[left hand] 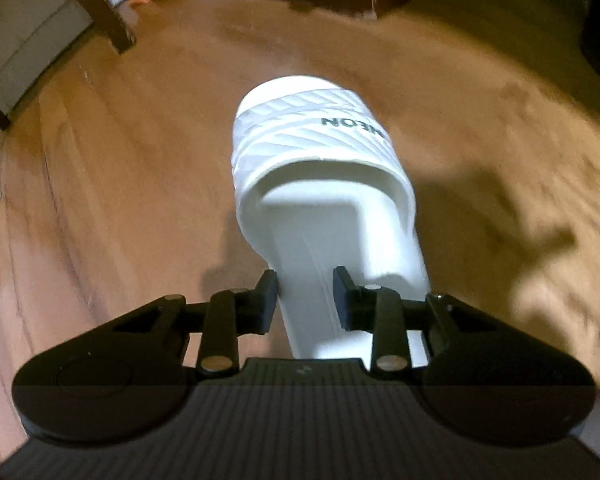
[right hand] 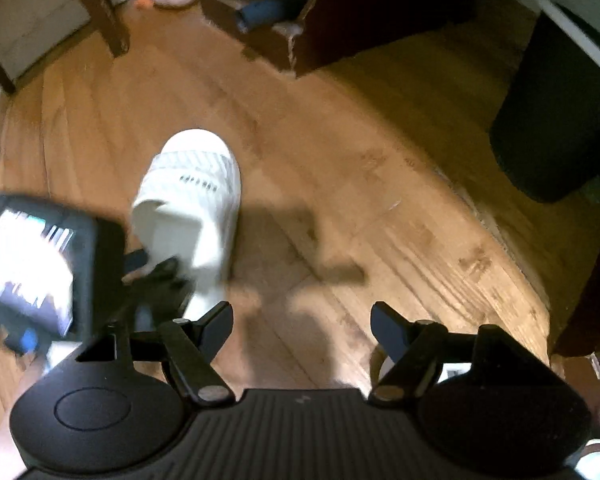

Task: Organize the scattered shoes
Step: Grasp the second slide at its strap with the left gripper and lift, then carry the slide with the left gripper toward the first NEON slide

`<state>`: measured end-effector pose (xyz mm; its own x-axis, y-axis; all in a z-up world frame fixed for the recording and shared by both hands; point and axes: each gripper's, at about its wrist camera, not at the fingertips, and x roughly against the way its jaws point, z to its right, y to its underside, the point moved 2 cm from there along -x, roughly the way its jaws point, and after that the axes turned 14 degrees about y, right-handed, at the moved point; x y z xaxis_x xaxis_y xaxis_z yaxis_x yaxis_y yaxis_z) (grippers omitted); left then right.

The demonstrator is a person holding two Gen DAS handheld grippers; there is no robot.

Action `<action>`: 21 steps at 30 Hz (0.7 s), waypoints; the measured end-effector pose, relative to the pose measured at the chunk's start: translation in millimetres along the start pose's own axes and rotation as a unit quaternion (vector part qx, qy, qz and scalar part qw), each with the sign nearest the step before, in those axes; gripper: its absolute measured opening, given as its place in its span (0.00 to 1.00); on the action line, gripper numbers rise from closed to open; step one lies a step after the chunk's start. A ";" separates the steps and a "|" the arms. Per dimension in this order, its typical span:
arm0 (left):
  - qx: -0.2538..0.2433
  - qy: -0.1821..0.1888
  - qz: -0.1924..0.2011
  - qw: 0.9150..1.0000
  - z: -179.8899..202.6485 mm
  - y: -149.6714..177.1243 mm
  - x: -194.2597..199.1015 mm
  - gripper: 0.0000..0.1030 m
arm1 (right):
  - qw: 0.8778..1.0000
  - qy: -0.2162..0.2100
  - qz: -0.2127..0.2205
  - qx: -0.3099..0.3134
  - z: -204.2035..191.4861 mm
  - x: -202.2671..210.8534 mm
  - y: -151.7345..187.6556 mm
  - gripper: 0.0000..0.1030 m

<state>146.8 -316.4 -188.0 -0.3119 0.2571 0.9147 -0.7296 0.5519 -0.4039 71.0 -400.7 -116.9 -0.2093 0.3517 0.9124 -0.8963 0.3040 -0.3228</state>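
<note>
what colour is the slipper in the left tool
White slipper, with diagonal ribbing on its strap; clearest in the left wrist view.

one white slide sandal [left hand: 324, 184], two black tools (left [left hand: 305, 300], right [right hand: 302, 326]), one wooden floor [left hand: 120, 200]

Two wrist fisheyes, steeply downward and close over the floor [left hand: 100, 160], sharing the white slide [left hand: 320, 200]
</note>
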 end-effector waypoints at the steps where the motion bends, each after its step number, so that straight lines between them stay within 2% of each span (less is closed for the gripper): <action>1: -0.030 -0.003 0.001 1.000 5.4 18.6 7.4 0.14 | 1.000 0.005 -0.012 0.008 -0.5 -0.7 1.1 0.76; 3: -0.038 0.016 0.009 0.999 3.9 43.5 21.9 0.14 | 1.000 0.003 -0.014 0.009 2.2 0.9 1.2 0.76; 6: -0.011 0.055 0.031 0.998 -12.2 56.2 40.3 0.20 | 1.000 0.006 -0.010 -0.001 9.4 2.0 0.0 0.78; 7: -0.020 0.056 0.052 0.997 -16.6 56.3 45.6 0.24 | 1.000 0.009 -0.009 -0.007 12.3 1.1 -0.3 0.78; 8: -0.032 0.053 0.079 0.995 -21.0 56.0 51.9 0.33 | 1.000 0.012 -0.010 -0.013 15.5 -0.1 -0.4 0.78; 9: -0.044 0.051 0.105 0.992 -25.3 55.7 58.2 0.49 | 1.000 0.016 -0.011 -0.020 19.0 -2.0 -0.2 0.78; 11: -0.045 0.050 0.138 0.988 -36.3 50.1 62.5 0.64 | 0.999 0.024 -0.015 -0.028 22.3 -5.1 -0.4 0.78; 12: -0.041 0.050 0.144 0.987 -40.2 46.1 61.3 0.65 | 0.999 0.029 -0.017 -0.030 23.3 -6.2 0.0 0.78; 15: -0.009 0.047 0.133 0.990 -55.0 21.2 46.2 0.77 | 0.999 0.033 -0.013 -0.024 22.7 -6.5 0.4 0.78; 17: 0.007 0.019 0.115 0.993 -59.9 4.4 29.9 0.77 | 0.999 0.035 -0.005 -0.014 20.0 -4.4 0.2 0.78; 21: 0.023 -0.020 0.105 0.994 -57.5 -18.4 3.9 0.77 | 0.999 0.036 0.000 -0.003 16.3 -2.1 0.0 0.78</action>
<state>194.1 -279.9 -177.9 -0.4836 0.3299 0.8107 -0.6726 0.4526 -0.5855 65.1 -415.8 -114.7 -0.1815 0.4139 0.8921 -0.8939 0.3088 -0.3251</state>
